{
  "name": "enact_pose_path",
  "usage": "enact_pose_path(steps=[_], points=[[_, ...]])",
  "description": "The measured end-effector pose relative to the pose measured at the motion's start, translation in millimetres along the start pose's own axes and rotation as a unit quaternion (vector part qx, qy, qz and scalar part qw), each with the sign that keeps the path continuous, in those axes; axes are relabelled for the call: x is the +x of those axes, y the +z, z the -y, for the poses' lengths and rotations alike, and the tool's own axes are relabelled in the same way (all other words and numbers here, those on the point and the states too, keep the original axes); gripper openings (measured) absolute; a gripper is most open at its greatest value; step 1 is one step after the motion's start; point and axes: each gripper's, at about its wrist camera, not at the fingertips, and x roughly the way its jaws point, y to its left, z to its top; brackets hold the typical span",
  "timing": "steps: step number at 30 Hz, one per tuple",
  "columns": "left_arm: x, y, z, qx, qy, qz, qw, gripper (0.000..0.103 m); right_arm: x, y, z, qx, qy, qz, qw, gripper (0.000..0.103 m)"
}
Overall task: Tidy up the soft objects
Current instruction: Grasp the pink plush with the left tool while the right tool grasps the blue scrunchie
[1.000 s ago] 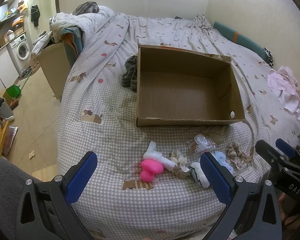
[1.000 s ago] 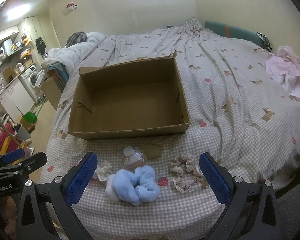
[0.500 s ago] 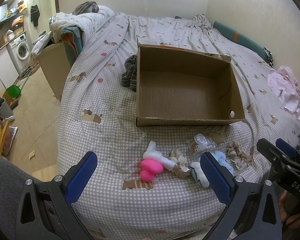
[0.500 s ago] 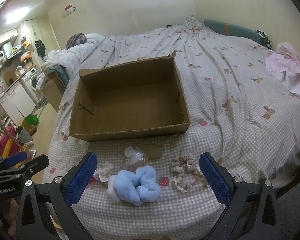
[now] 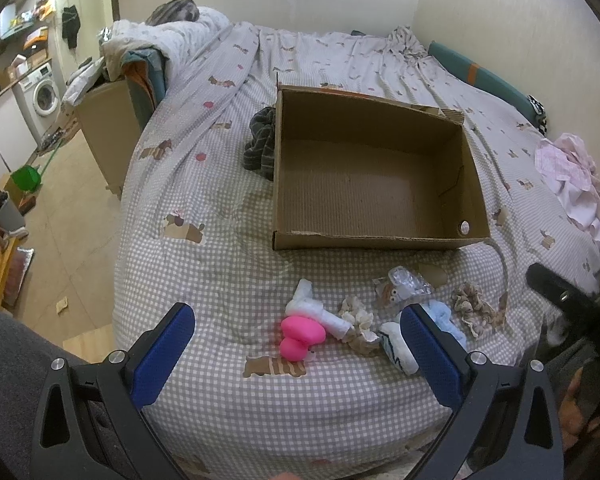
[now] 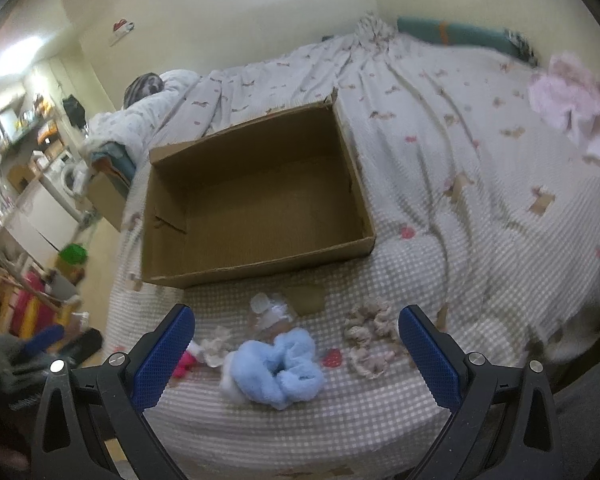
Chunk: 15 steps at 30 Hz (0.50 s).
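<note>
Both claws hang wide open, gripping nothing. Between the left claw (image 5: 296,350) fingers lies a pink soft toy (image 5: 300,336) touching a white sock (image 5: 318,310). Between the right claw (image 6: 296,350) fingers sits the blue scrunchie (image 6: 282,368), with a beige scrunchie (image 6: 370,338) just inside its right finger. Ahead of both, on the bed (image 5: 228,264), the cardboard box (image 5: 374,184) stands empty.

a washing machine (image 5: 44,94) stands far left; pink clothing (image 5: 572,176) lies on the bedspread (image 5: 220,240).
</note>
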Motion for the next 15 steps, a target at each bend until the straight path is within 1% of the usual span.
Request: enact_pose_path(steps=[3,6,7,10,12,14,15], points=[[2,1,-4,-0.009,0.008,-0.003,0.9999,0.103,0,9,10,0.042,0.041,-0.021,0.998,0.103],[5,2,-12,-0.026,0.025,-0.010,0.9993,0.103,4,16,15,0.060,0.065,-0.048,0.995,0.103],[5,3,-14,-0.031,0.027,-0.014,0.9991,0.103,8,18,15,0.062,0.070,-0.063,0.994,0.103],[10,5,-21,-0.047,0.031,-0.025,0.9981,0.103,28,14,7,0.043,0.088,-0.128,0.987,0.103],[12,5,-23,-0.054,0.034,-0.030,0.9975,0.103,48,4,-5,0.016,0.104,-0.187,0.977,0.103],[12,6,-25,-0.059,0.035,-0.033,0.9971,0.103,66,-9,-18,-0.009,0.102,-0.228,0.968,0.103],[13,6,-26,-0.062,0.035,-0.035,0.9969,0.103,76,-17,-26,-0.029,0.094,-0.248,0.964,0.103]])
